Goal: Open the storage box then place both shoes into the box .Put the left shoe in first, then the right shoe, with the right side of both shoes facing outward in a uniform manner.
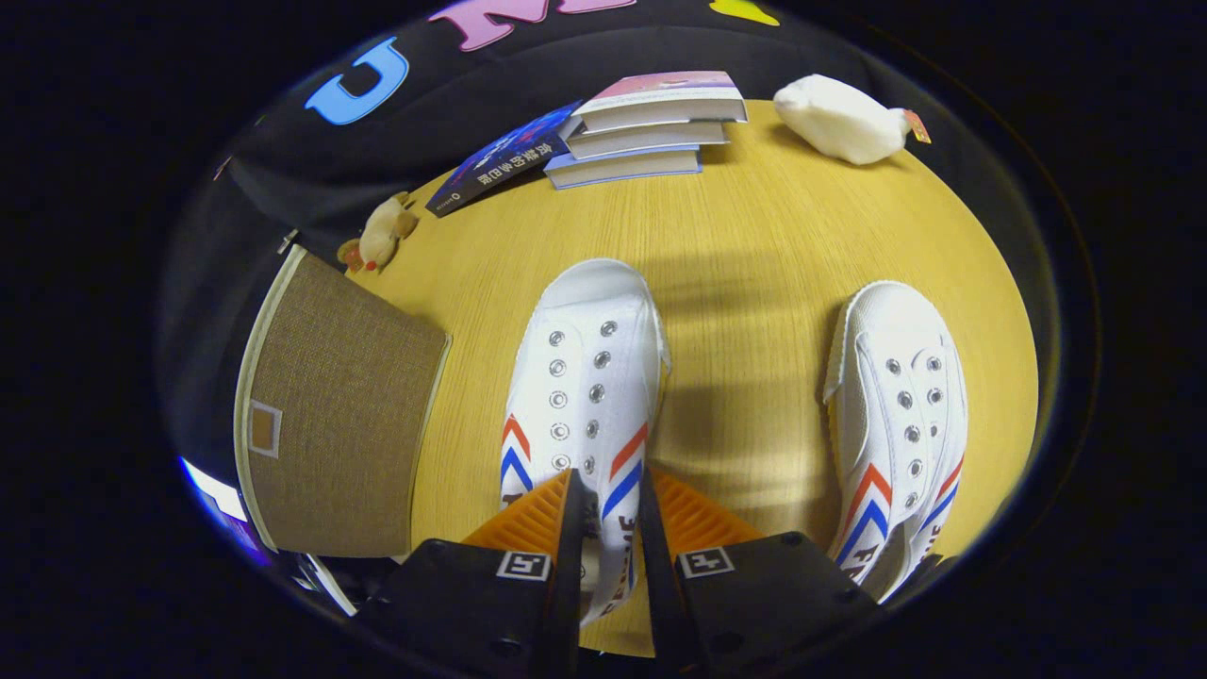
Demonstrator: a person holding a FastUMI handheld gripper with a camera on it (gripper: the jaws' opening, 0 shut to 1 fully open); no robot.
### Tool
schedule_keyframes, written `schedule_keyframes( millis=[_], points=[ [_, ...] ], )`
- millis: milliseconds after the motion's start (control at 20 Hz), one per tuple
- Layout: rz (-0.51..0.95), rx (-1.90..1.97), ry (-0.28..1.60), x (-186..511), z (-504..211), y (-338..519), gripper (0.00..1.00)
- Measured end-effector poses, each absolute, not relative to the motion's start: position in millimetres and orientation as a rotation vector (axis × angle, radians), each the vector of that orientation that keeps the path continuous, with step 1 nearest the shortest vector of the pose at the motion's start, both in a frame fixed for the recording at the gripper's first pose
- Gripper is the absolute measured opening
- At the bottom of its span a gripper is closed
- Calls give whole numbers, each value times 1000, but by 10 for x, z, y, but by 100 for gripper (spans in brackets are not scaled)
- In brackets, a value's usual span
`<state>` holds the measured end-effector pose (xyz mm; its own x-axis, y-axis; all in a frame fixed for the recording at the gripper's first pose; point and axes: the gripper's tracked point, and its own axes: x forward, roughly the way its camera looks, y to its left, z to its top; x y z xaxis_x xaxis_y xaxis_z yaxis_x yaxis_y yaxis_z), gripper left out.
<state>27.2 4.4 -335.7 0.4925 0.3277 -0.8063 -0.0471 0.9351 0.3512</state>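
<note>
Two white canvas shoes with red and blue stripes lie on the wooden table, toes pointing away from me. The middle shoe [585, 377] has its striped side wall and collar pinched between my fingers; my gripper [608, 483] is shut on it near the heel. The second shoe [901, 415] lies apart, to the right of the fingers. A brown fabric storage box [344, 424] with pale trim and a small label window stands left of the fingers. I cannot tell whether it is open.
Beyond the shoes, a stack of books [651, 127] sits at the table's far edge with a blue book [500, 158] leaning beside it. A white plush toy [839, 118] lies at the far right. A small tan plush [379, 236] sits behind the box.
</note>
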Motion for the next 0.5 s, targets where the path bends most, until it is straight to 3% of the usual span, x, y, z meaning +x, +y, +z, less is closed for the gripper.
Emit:
schedule_keyframes(
  millis=[100, 300, 350, 500],
  points=[
    [233, 322, 1038, 281, -3364, 40, 33],
    [241, 316, 1029, 270, -3319, 12, 21],
    [233, 323, 1021, 294, -3343, 6, 11],
    [212, 333, 1009, 286, -3295, 22, 6]
  ],
)
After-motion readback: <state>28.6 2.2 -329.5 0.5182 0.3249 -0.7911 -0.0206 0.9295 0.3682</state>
